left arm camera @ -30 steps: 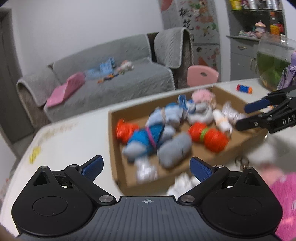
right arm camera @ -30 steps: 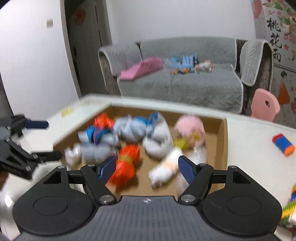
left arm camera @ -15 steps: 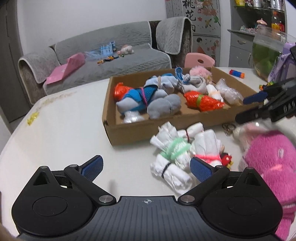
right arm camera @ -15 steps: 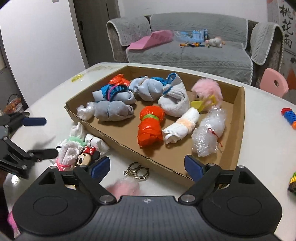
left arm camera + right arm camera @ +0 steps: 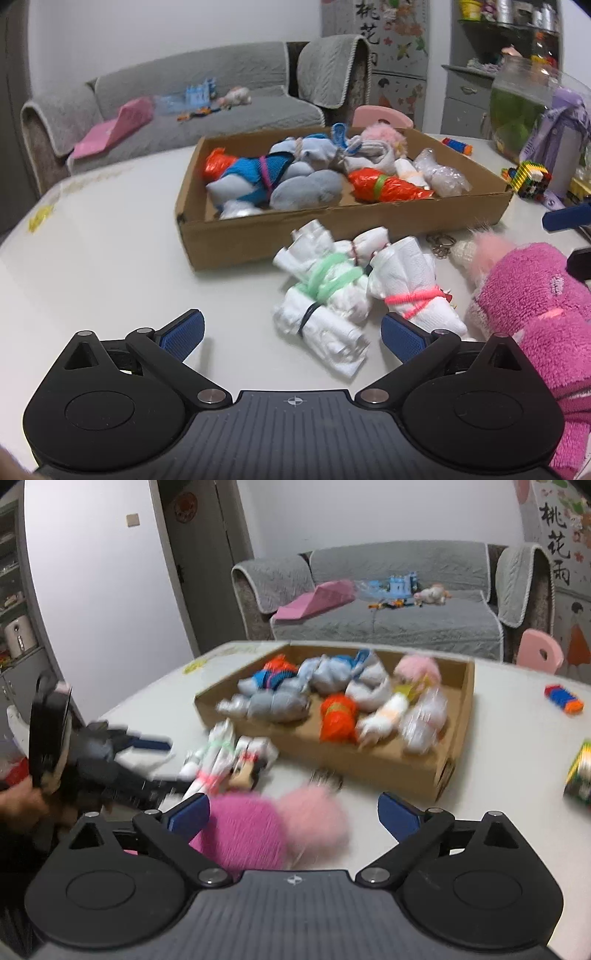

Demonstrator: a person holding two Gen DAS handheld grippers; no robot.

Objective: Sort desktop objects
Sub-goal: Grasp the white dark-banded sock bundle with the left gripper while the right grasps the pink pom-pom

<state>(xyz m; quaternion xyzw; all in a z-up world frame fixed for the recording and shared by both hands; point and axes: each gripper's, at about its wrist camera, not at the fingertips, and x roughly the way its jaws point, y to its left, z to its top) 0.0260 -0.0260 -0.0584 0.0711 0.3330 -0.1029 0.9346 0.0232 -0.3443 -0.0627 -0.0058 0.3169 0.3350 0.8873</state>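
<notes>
A cardboard box [image 5: 332,230] on the white table holds several tied cloth and bag bundles. In front of it lie white paper bundles [image 5: 332,295] tied with green and pink bands. My left gripper [image 5: 293,334] stands open just short of them, nothing between its pads. A magenta plush [image 5: 243,830] with a pale pink pompom [image 5: 317,819] lies between the jaws of my right gripper [image 5: 293,812]. Those jaws are opening wide and the right pad is clear of the plush. The right wrist view is blurred. The left gripper [image 5: 162,764] shows at its left.
A key ring [image 5: 441,243] lies between the box and the plush [image 5: 528,295]. A striped block toy [image 5: 528,181], a green jar [image 5: 517,114] and a purple item stand at the table's right. A small orange-blue toy [image 5: 563,699] lies beyond the box. A grey sofa [image 5: 388,609] is behind.
Both views have drawn back from the box toward the table's near side. The right jaws have spread wider, and the magenta plush now lies between them. The white bundles have come closer to the left gripper.
</notes>
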